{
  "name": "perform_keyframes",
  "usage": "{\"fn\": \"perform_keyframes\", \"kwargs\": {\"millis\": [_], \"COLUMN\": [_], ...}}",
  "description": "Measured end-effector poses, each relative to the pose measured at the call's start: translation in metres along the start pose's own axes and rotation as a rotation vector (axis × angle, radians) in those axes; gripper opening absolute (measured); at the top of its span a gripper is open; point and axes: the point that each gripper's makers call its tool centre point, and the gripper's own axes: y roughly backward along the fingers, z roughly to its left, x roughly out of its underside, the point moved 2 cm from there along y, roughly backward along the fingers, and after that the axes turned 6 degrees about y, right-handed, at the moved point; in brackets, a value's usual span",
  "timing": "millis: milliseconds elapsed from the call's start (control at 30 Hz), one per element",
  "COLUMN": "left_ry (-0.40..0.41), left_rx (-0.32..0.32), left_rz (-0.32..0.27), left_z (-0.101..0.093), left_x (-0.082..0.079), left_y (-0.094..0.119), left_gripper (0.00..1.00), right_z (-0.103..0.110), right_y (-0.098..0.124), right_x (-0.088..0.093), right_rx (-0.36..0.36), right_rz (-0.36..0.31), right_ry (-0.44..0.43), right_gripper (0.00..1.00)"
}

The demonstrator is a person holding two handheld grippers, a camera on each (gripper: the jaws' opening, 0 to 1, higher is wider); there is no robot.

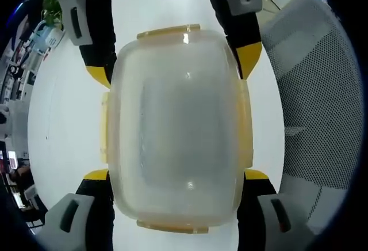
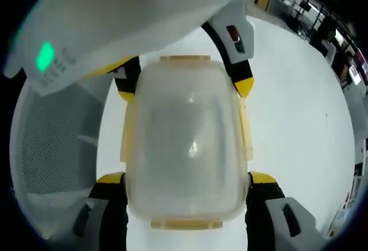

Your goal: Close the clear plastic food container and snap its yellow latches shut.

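The clear plastic container (image 1: 175, 130) lies on the white table with its lid on, and I look straight down at it. Yellow latches (image 1: 169, 32) show at both ends and along both long sides (image 1: 104, 125). My left gripper (image 1: 176, 175) straddles the near end, its yellow-tipped fingers (image 1: 96, 175) touching both sides. My right gripper (image 1: 172, 67) straddles the far end the same way. In the right gripper view the container (image 2: 184, 141) sits between my right gripper (image 2: 181, 177) below and my left gripper (image 2: 185, 85) above. Whether the latches are snapped down is unclear.
The white table (image 1: 63, 118) runs around the container. A grey mesh chair back (image 1: 316, 101) stands beside the table, also in the right gripper view as mesh (image 2: 54, 141). Office desks and shelves (image 2: 293, 3) lie far behind.
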Motion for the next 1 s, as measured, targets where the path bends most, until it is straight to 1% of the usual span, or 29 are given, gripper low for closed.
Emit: {"fn": "perform_keyframes", "kwargs": {"millis": [233, 367, 533, 733, 1000], "left_ry": [-0.004, -0.003, -0.001, 0.001, 0.007], "left_rx": [-0.001, -0.004, -0.003, 0.000, -0.004], "left_rz": [0.000, -0.005, -0.020, -0.022, -0.019], "left_z": [0.004, 0.006, 0.007, 0.008, 0.017], "left_x": [0.017, 0.023, 0.023, 0.023, 0.025], "left_y": [0.002, 0.003, 0.003, 0.002, 0.001], "left_gripper": [0.90, 0.90, 0.90, 0.90, 0.90], "right_z": [-0.004, -0.005, -0.006, -0.006, -0.016], "right_y": [-0.006, -0.009, -0.009, -0.009, -0.010], "right_x": [-0.016, -0.022, -0.022, -0.022, -0.022], "right_rx": [0.004, 0.005, 0.003, -0.005, -0.002], "right_rz": [-0.002, 0.000, 0.010, 0.012, 0.010], "right_ry": [-0.006, -0.009, -0.013, -0.010, -0.003], "right_gripper": [0.85, 0.85, 0.86, 0.86, 0.86]}}
